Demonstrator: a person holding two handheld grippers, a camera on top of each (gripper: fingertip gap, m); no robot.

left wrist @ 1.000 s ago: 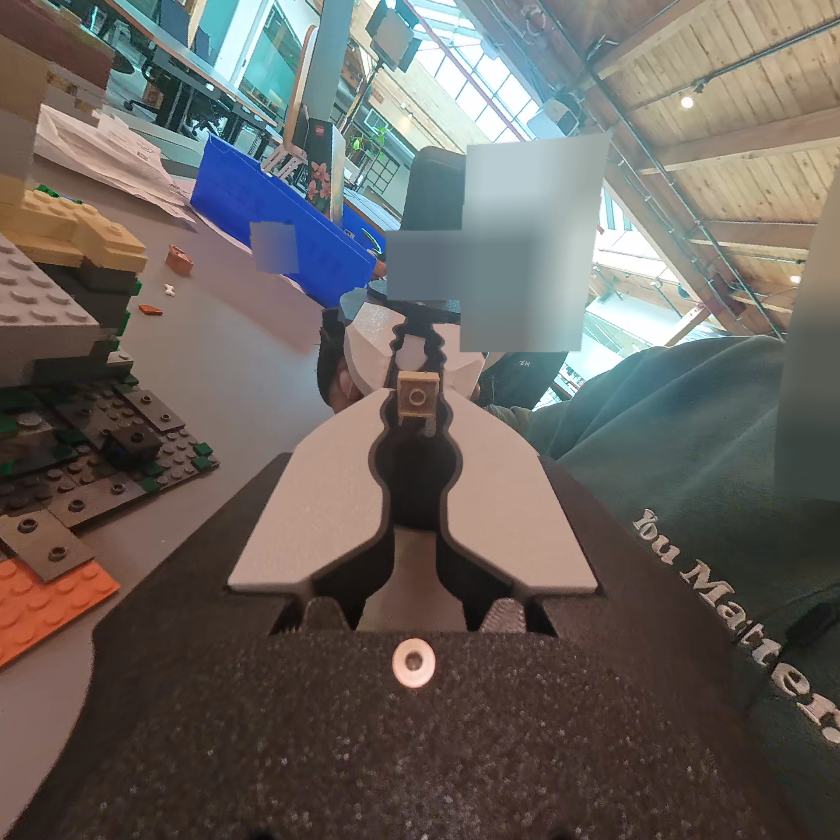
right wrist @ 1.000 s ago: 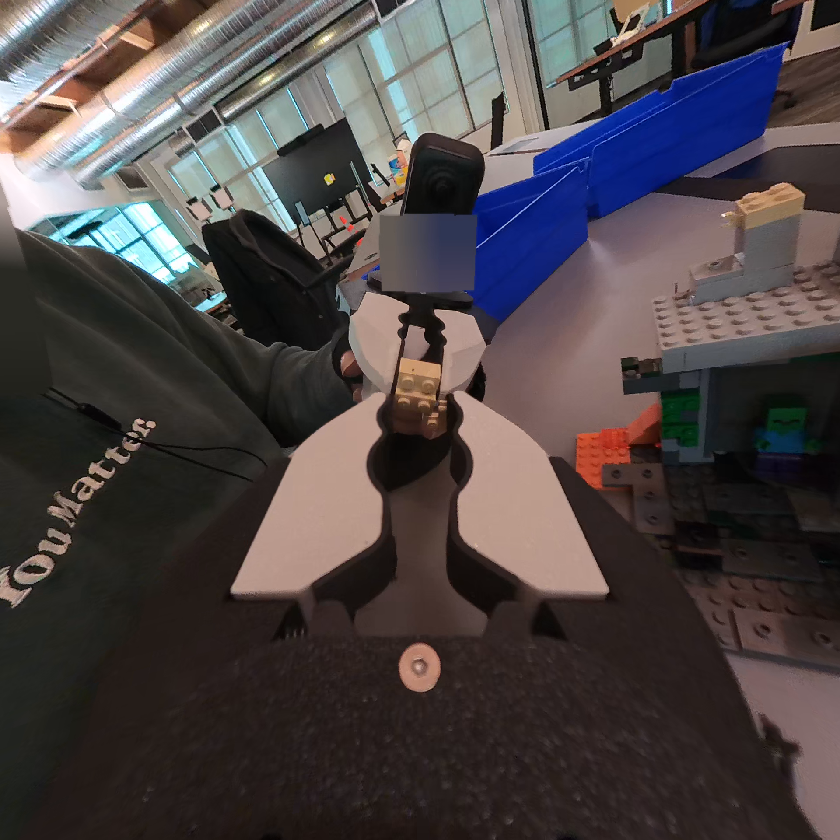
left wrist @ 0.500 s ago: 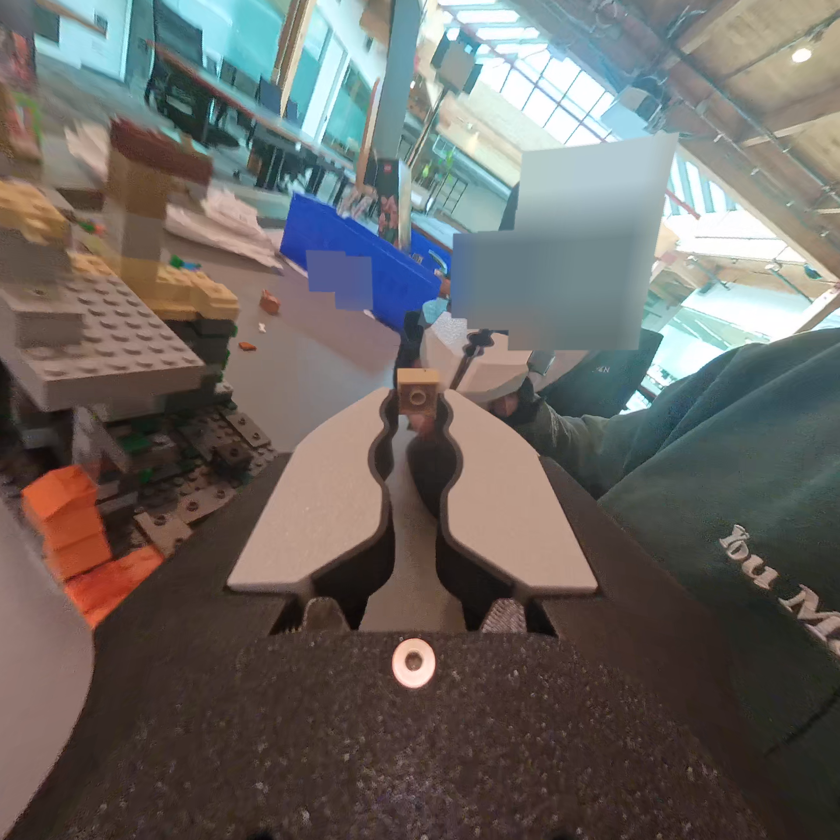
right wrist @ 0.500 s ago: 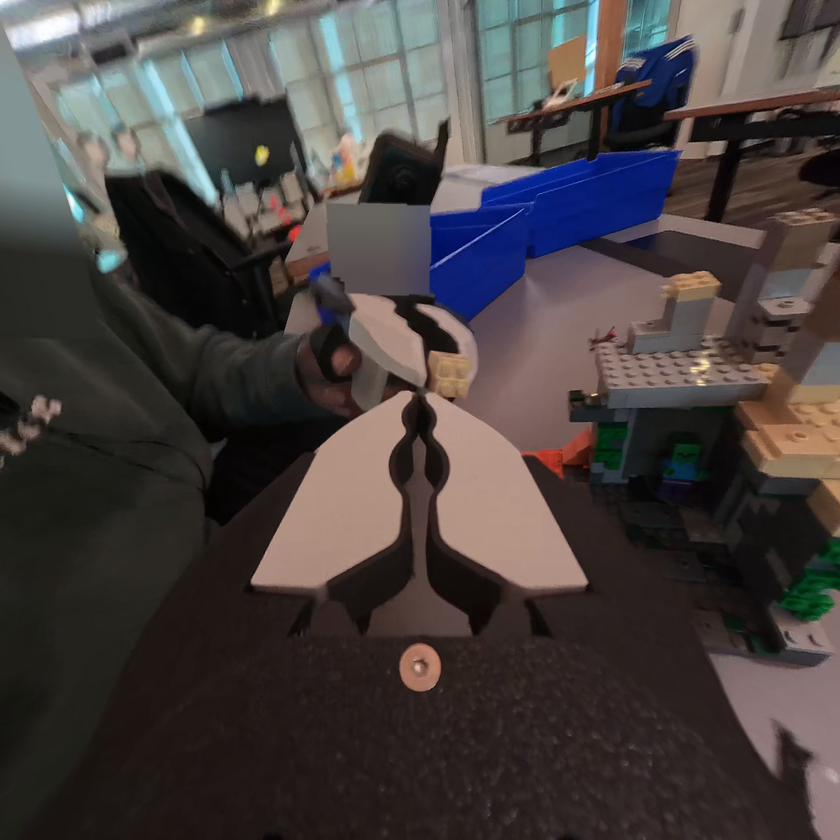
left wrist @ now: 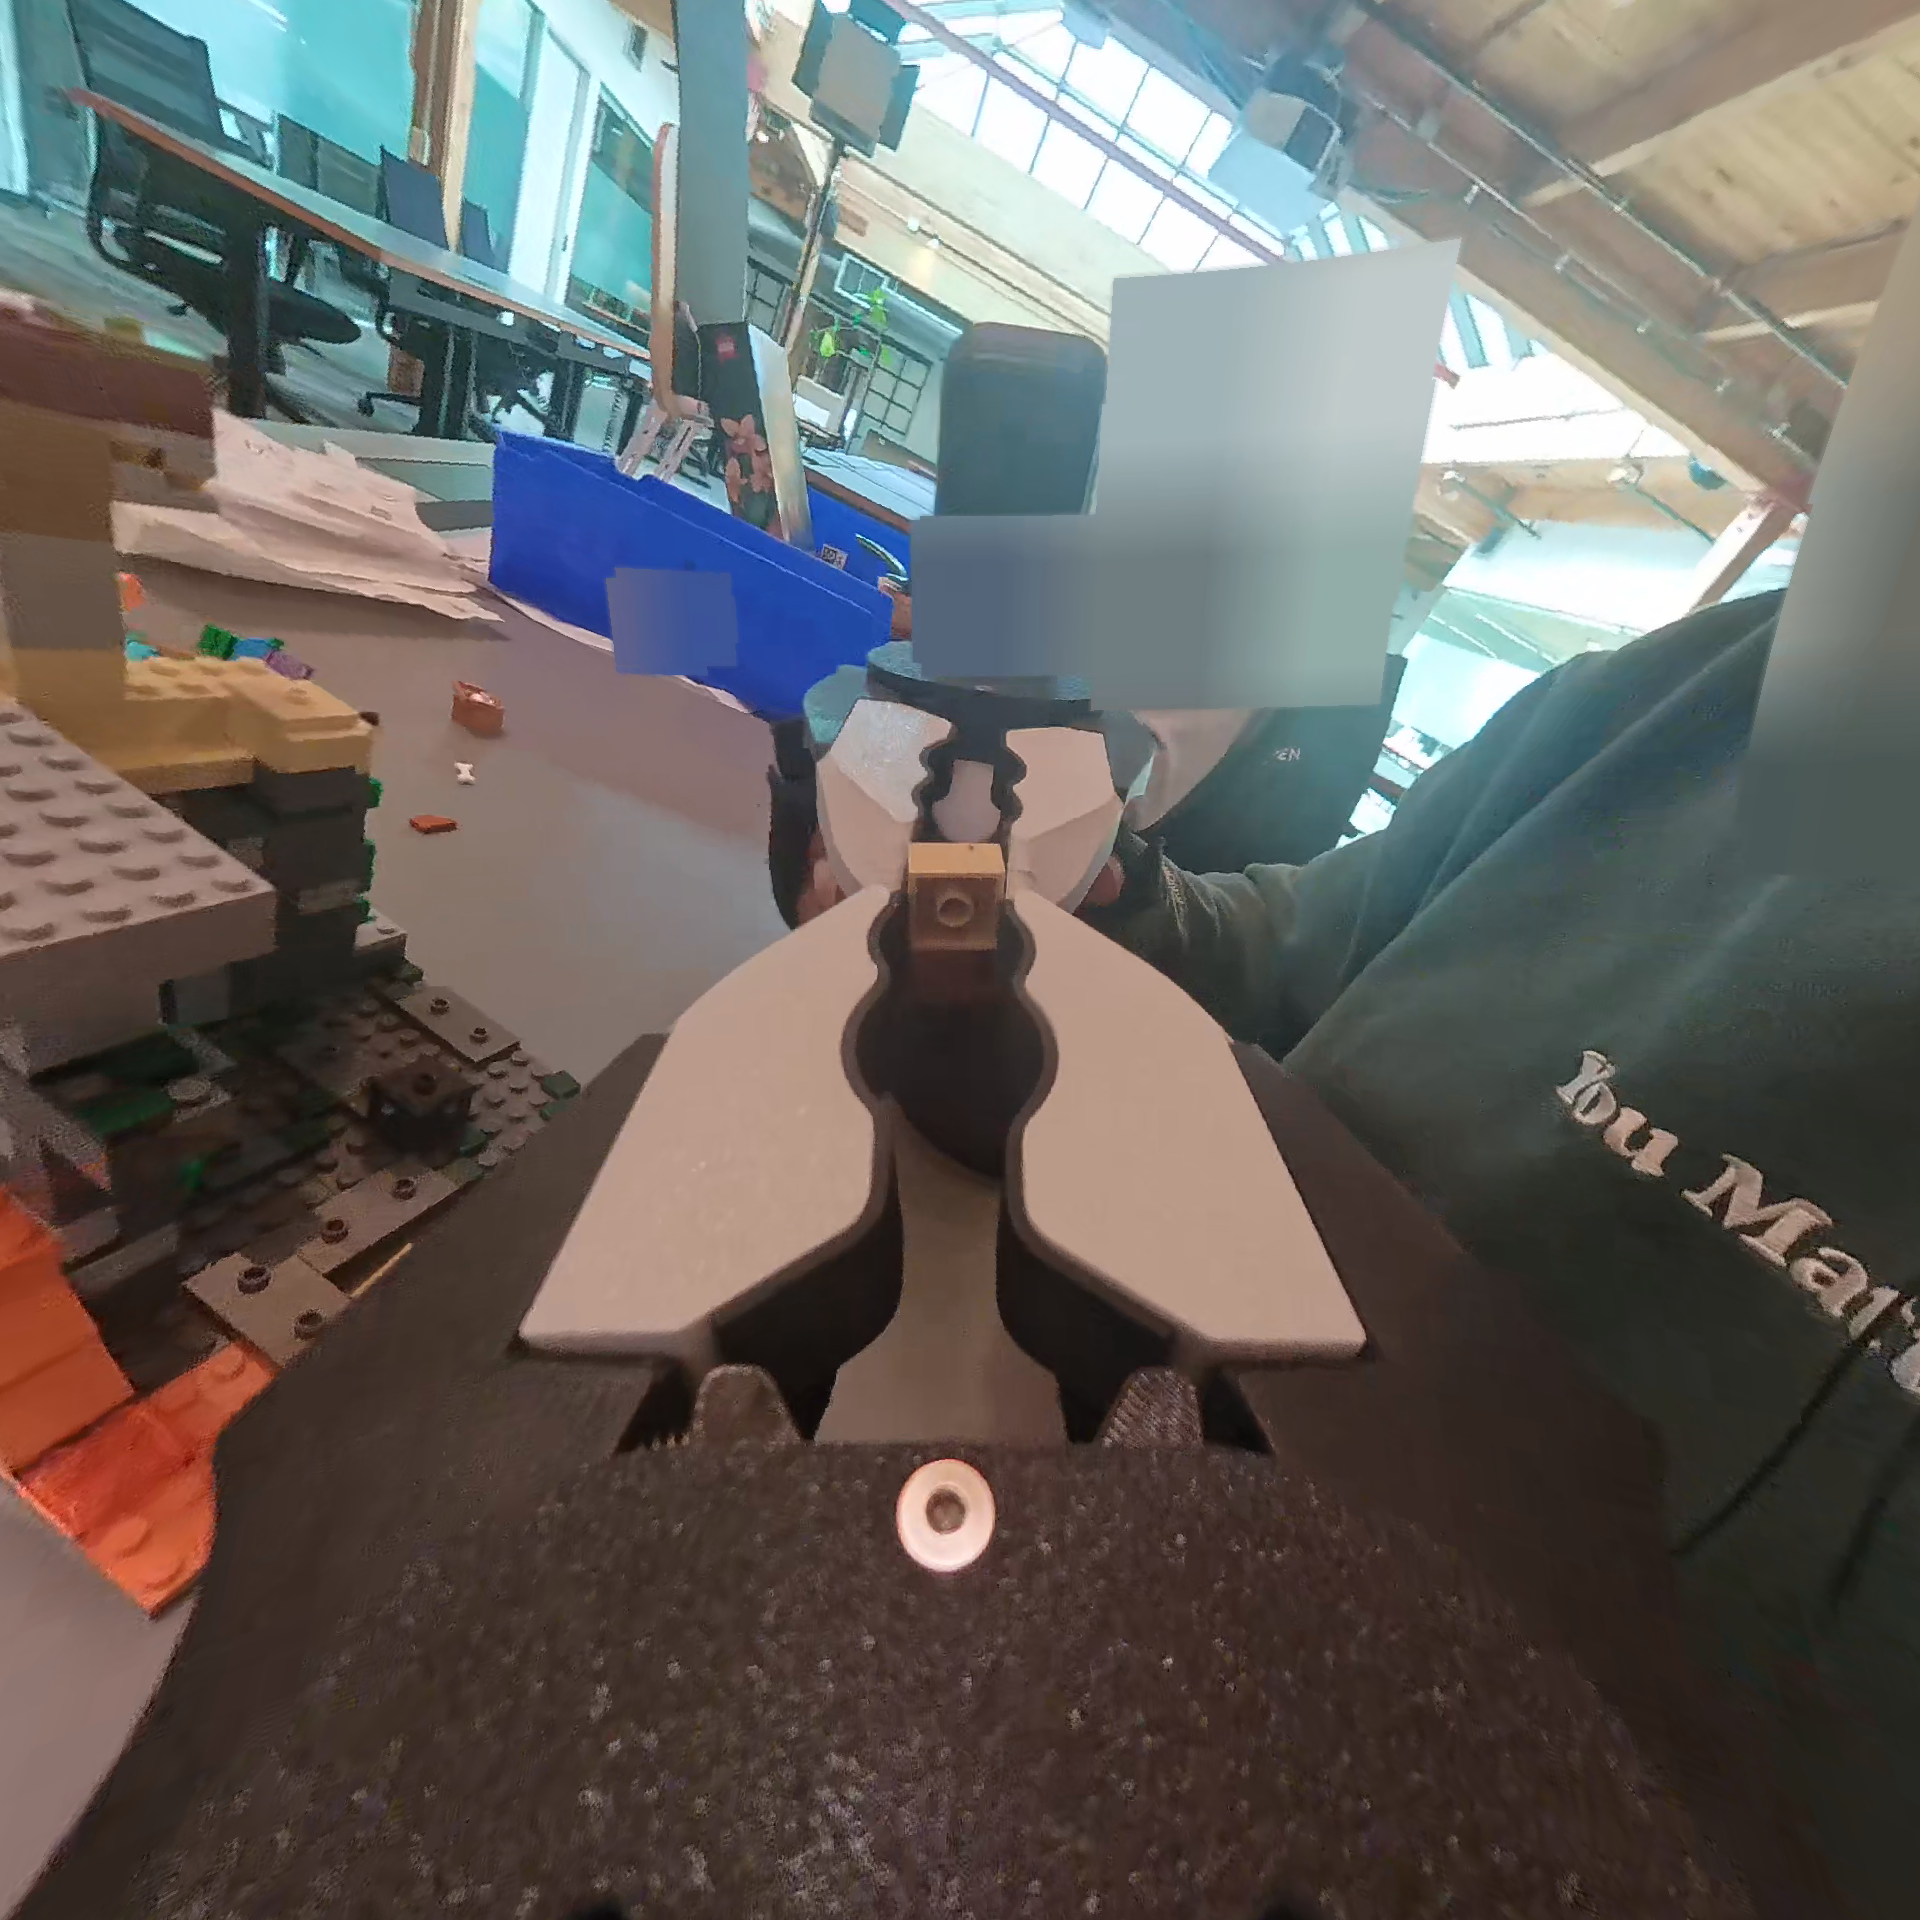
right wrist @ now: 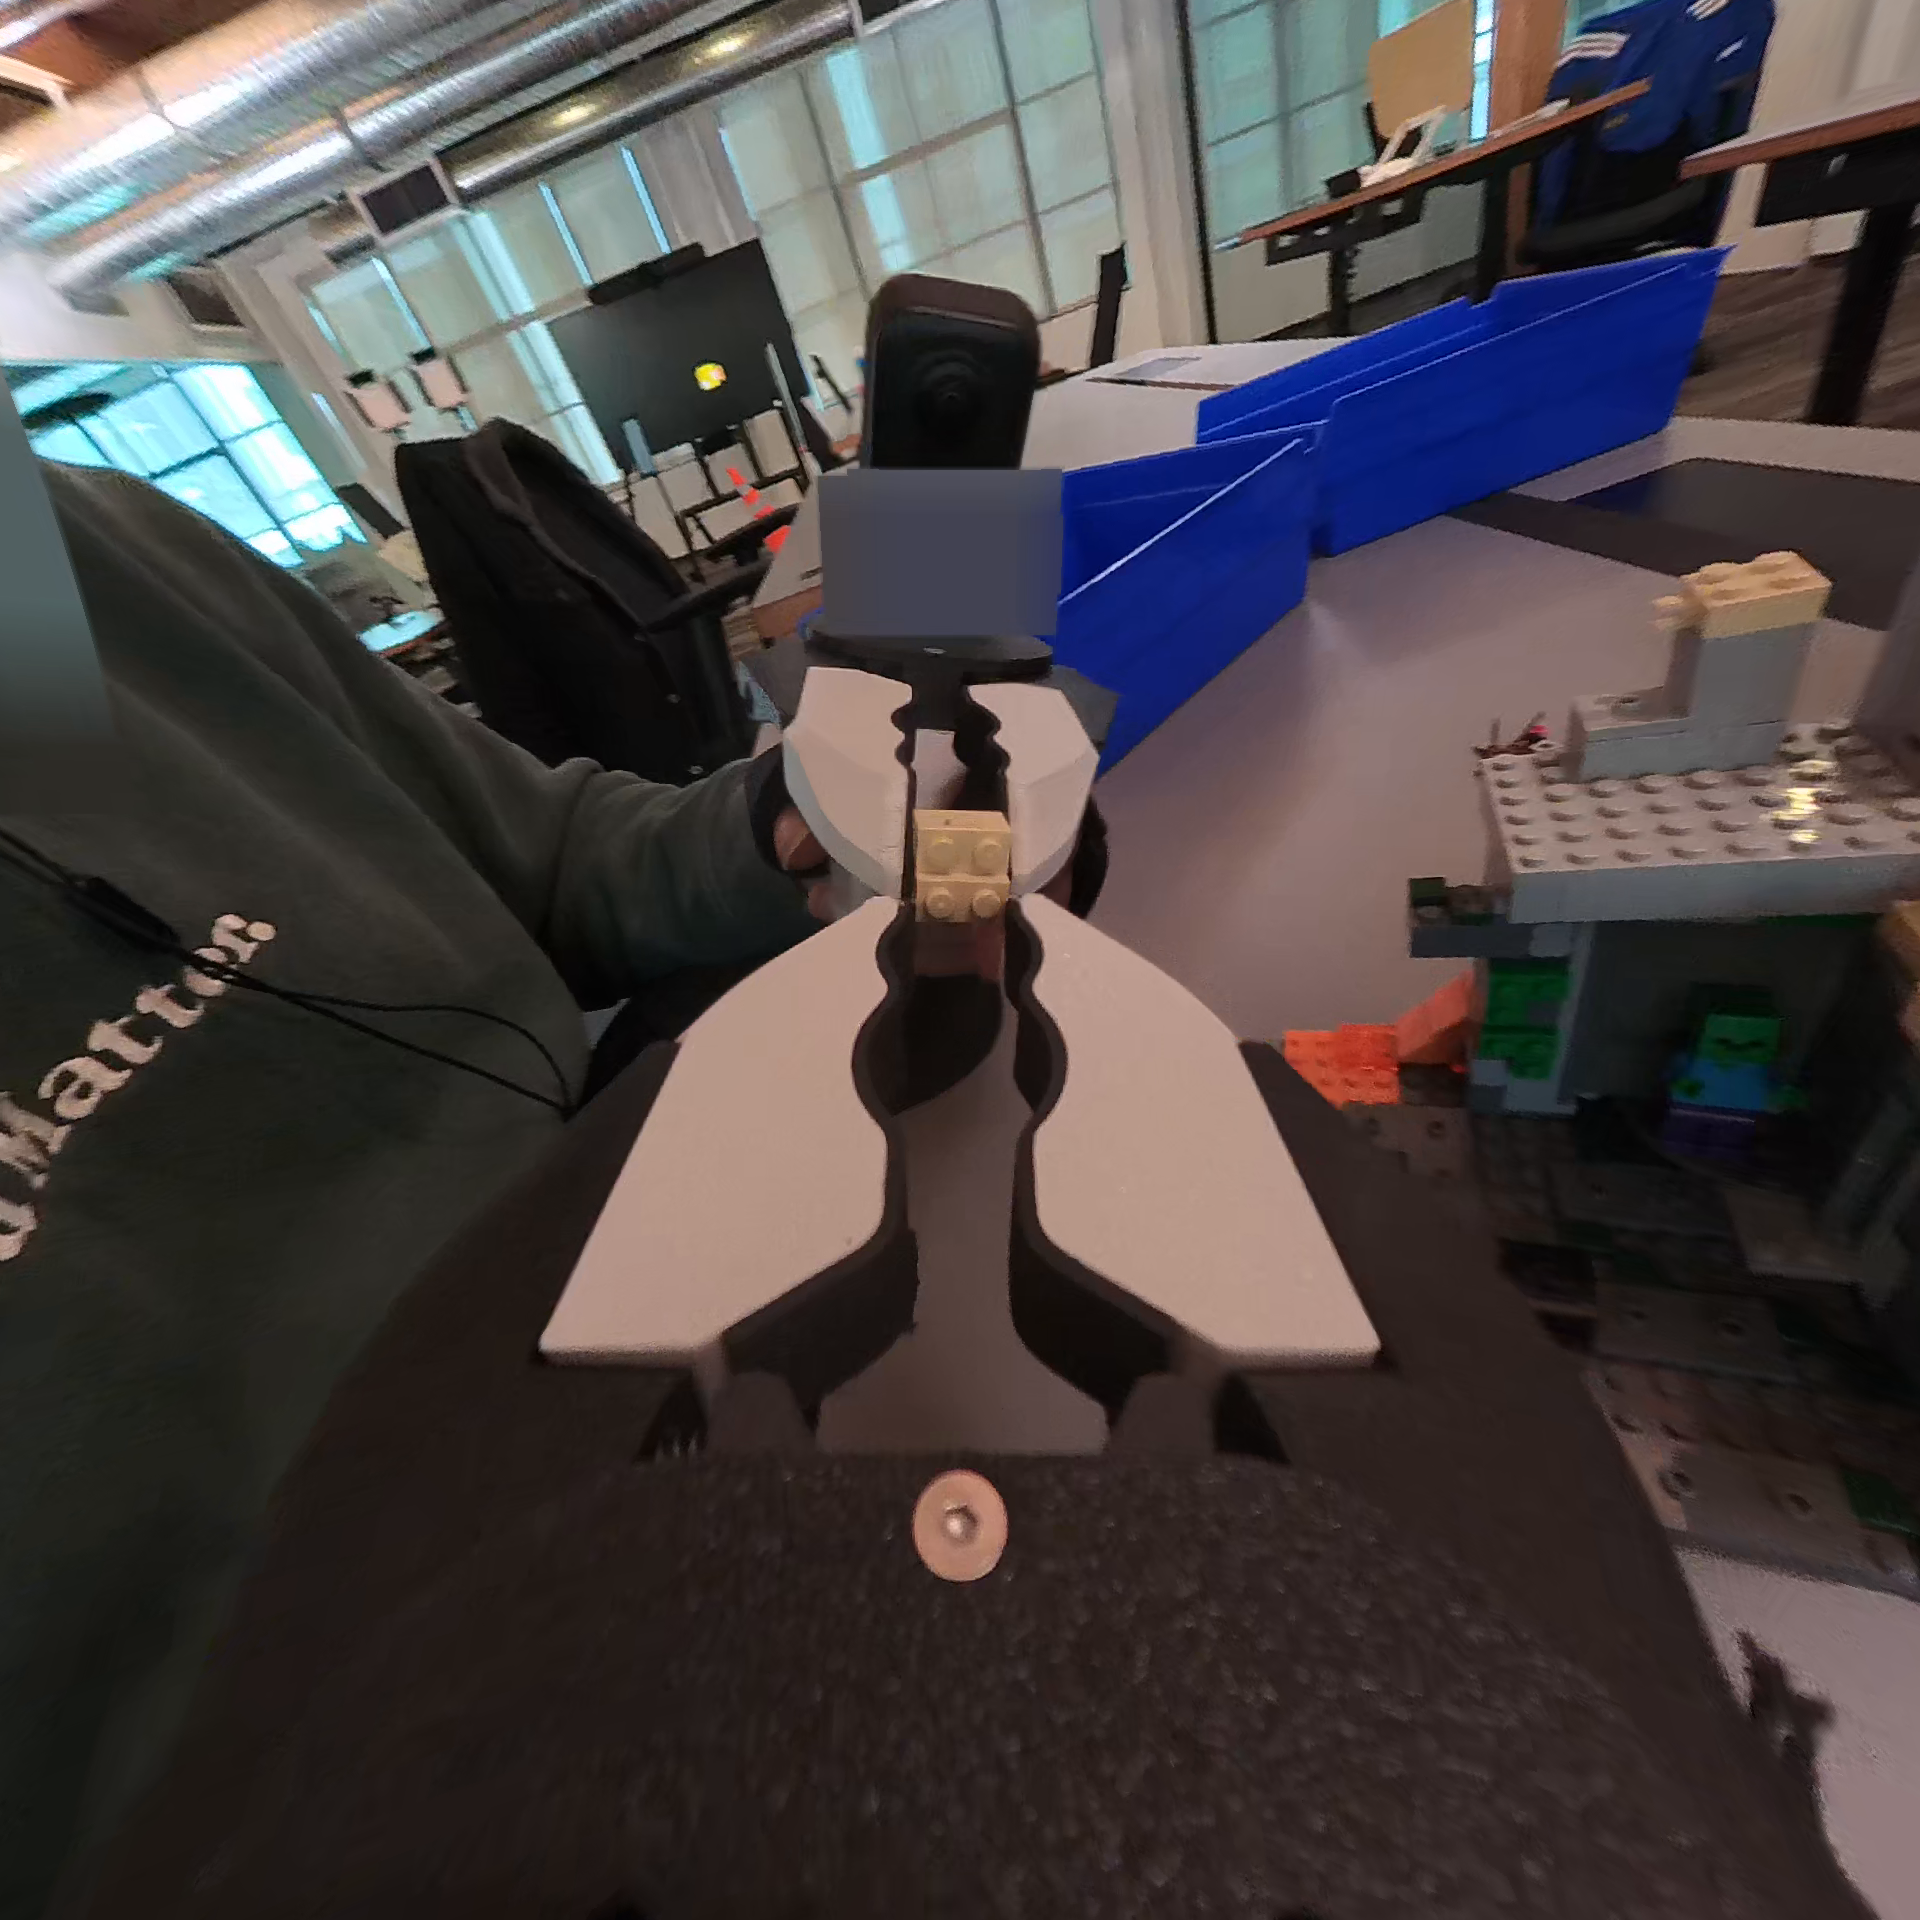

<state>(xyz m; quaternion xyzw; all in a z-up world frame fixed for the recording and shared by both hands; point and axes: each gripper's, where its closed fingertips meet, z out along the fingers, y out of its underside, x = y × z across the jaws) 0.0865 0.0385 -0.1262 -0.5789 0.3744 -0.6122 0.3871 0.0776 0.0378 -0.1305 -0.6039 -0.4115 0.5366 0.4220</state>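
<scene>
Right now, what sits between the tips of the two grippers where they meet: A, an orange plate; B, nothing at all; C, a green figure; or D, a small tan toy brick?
D: a small tan brick sits at the tips of the left gripper, with the right gripper facing it from the other side.

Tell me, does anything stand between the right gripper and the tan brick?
Nothing visible does. The tan brick, gripped by the left gripper, sits directly at the tips of the right gripper.

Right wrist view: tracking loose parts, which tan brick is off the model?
The four-stud brick at the right gripper; the other tan brick caps the grey steps.
</scene>
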